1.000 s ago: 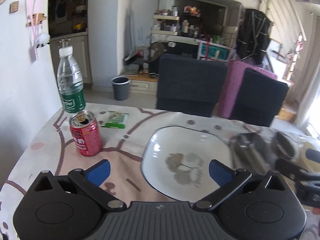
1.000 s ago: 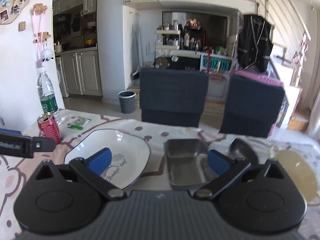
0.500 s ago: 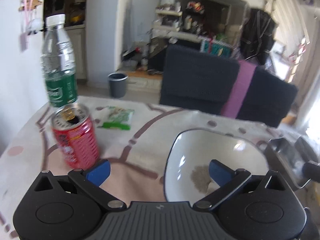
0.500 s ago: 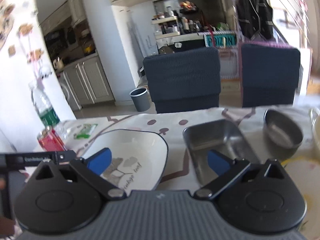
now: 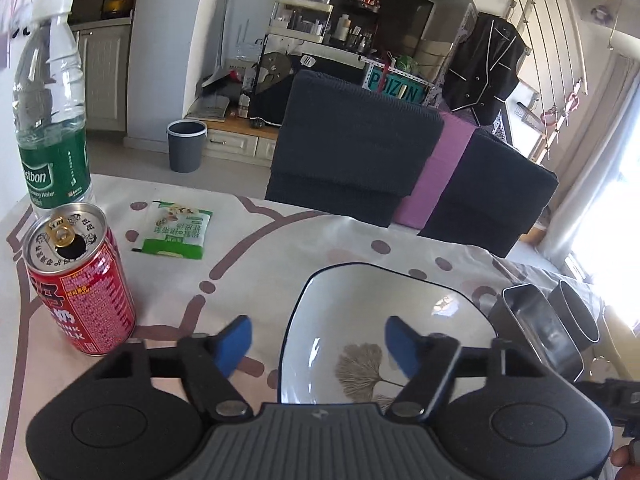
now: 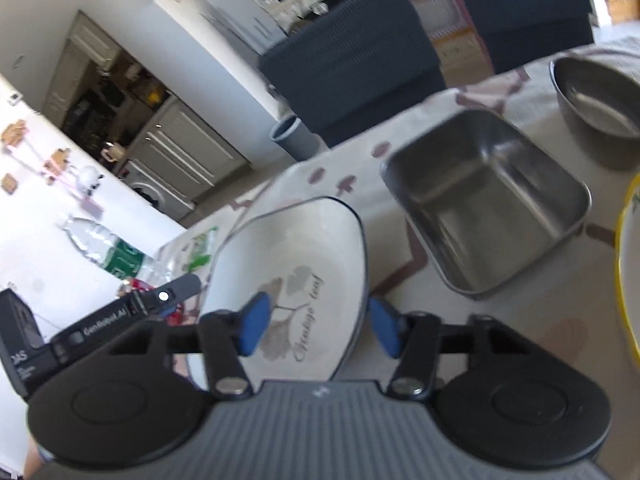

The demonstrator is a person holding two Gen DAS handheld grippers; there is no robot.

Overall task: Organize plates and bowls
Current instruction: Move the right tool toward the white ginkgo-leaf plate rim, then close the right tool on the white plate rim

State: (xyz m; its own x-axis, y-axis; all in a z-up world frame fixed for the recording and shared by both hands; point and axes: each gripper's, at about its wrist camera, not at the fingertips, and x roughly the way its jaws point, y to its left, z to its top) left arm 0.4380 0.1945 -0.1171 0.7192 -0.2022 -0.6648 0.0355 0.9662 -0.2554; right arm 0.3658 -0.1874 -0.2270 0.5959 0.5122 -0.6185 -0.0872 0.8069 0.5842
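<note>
Right wrist: white plate [image 6: 296, 264] flat, long axis running away; both tongs [image 6: 316, 326] closing, astride rim, not clamped.

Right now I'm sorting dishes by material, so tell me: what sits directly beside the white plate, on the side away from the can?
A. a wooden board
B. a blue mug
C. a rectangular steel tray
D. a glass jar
C: the steel tray lies just past the white plate, on the side away from the can.
</note>
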